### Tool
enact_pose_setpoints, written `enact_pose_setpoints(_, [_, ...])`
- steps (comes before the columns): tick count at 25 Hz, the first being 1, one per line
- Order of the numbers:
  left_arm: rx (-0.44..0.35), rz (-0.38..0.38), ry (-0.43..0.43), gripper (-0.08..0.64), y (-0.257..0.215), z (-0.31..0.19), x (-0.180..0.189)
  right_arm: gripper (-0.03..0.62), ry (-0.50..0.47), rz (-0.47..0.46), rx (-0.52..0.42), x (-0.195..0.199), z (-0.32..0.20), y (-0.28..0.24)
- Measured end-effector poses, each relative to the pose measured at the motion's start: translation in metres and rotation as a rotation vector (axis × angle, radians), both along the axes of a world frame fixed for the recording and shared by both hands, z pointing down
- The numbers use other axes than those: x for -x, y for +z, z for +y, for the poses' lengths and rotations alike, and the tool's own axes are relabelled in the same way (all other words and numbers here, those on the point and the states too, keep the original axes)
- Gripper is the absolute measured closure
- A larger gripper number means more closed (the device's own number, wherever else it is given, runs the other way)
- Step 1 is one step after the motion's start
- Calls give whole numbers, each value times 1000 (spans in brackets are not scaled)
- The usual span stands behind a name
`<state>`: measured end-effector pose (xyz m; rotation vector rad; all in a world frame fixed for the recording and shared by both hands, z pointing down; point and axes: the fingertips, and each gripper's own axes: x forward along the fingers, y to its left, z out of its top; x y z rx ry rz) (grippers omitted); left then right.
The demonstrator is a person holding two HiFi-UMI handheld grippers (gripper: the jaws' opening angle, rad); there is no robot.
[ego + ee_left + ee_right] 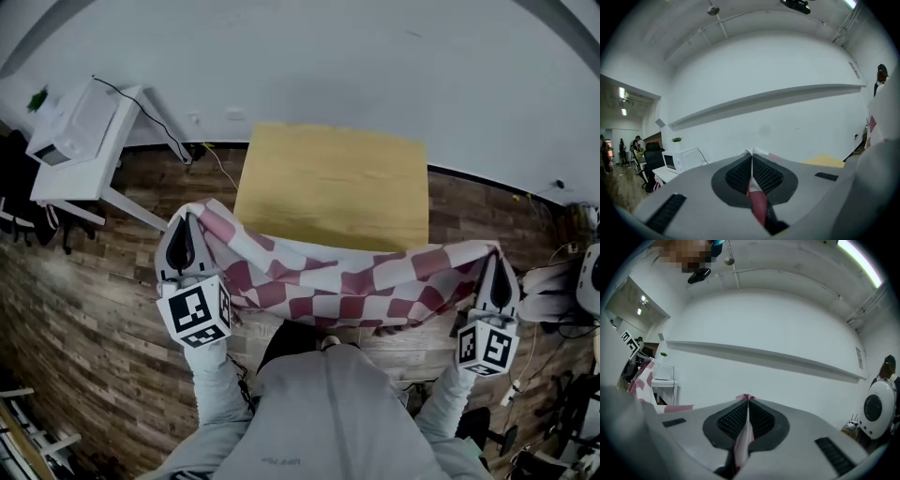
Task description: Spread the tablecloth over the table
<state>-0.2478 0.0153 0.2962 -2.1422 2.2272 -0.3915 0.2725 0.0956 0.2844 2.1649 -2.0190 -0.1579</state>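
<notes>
From the head view, your left gripper and right gripper each pinch one end of the red-and-white checkered tablecloth. The cloth hangs bunched between them along the near edge of the wooden table, most of whose top is bare.

In the left gripper view, your jaws are clamped together on a fold of the cloth, which runs between the pads from their tip back toward the camera. A corner of the table shows to the right.

In the right gripper view, your jaws are likewise closed on the cloth, a strip pressed between the pads, and more of it hangs at far left.
</notes>
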Motion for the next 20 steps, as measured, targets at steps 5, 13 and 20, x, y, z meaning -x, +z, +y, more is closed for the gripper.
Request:
enact_pose_setpoints(5, [-2,-9,49,535,-2,-63,10,571,79,9,3,4,-31,-1])
enact_pose_setpoints(13, [10,-14,130,535,1,-124,13,571,187,40,7,3,-51,-8])
enact_pose_setpoints(20, [32,-16,144,535,10,-136,5,571,201,51,25,-3,-53,-5])
